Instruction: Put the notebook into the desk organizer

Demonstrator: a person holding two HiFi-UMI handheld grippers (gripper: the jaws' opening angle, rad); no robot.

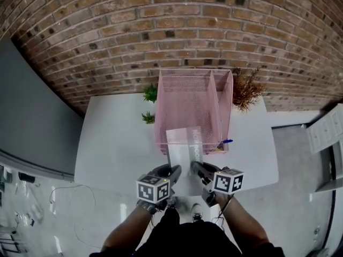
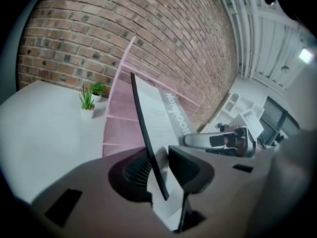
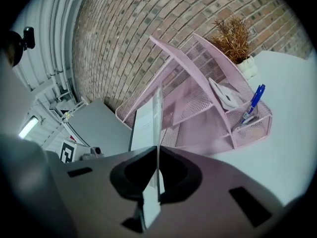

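right gripper view shows the right tool [image 3: 157,168] pinched shut on the near edge of the notebook [image 3: 147,117], while the left tool [image 2: 162,168] stands partly open around that same edge, not clamping it. thin, light and probably a bit floppy, the notebook hangs over the surface [image 1: 115,143] with its far end at the pink desk organizer [image 3: 198,90]; a firm pinch on both near corners should stop it bowing.

Near edge of the notebook [image 1: 184,143] behind the left gripper [image 1: 174,171] and right gripper [image 1: 198,168]; cover print illegibly small.
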